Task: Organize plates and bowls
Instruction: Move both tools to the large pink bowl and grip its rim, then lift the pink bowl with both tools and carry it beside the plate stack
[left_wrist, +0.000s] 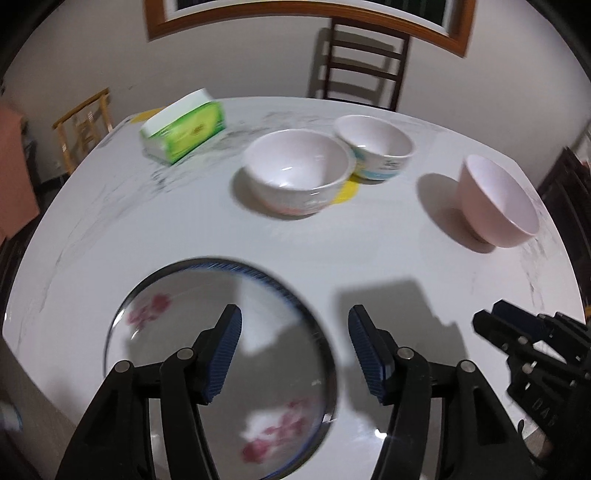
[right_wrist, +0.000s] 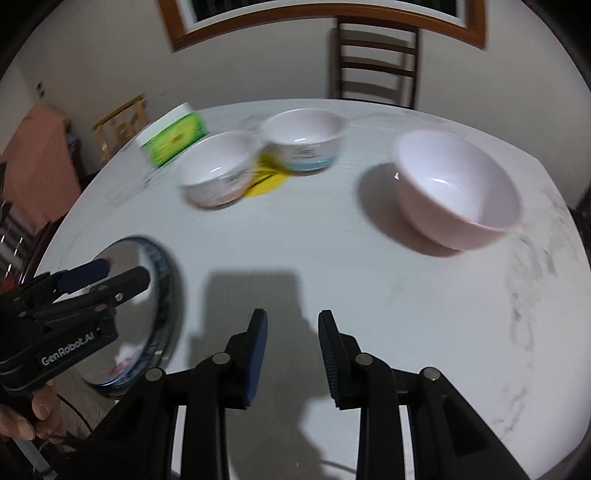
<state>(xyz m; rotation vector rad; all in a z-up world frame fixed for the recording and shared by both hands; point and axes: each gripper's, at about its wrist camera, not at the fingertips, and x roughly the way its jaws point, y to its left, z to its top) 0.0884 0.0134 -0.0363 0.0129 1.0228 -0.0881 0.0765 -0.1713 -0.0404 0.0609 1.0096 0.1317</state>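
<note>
A blue-rimmed plate with red flowers (left_wrist: 166, 306) lies at the near left of the white table (left_wrist: 369, 258). My left gripper (left_wrist: 294, 314) hovers over the plate's right half, open, with nothing between its pads. Further back stand a white bowl with a pink base (left_wrist: 295, 173), a white bowl with a blue band (left_wrist: 373, 144) touching it, and a pink bowl (left_wrist: 495, 199) apart at the right. My right gripper (right_wrist: 292, 314) is over bare table in front of the pink bowl (right_wrist: 454, 192), jaws narrowly open and empty. The plate (right_wrist: 162, 295) sits left of it.
A green tissue box (left_wrist: 184, 129) rests at the back left. A yellow mat (left_wrist: 347, 192) lies under the two white bowls. A dark wooden chair (left_wrist: 365, 62) stands behind the table against the wall. A hand (right_wrist: 33, 413) holds the left gripper (right_wrist: 127, 271).
</note>
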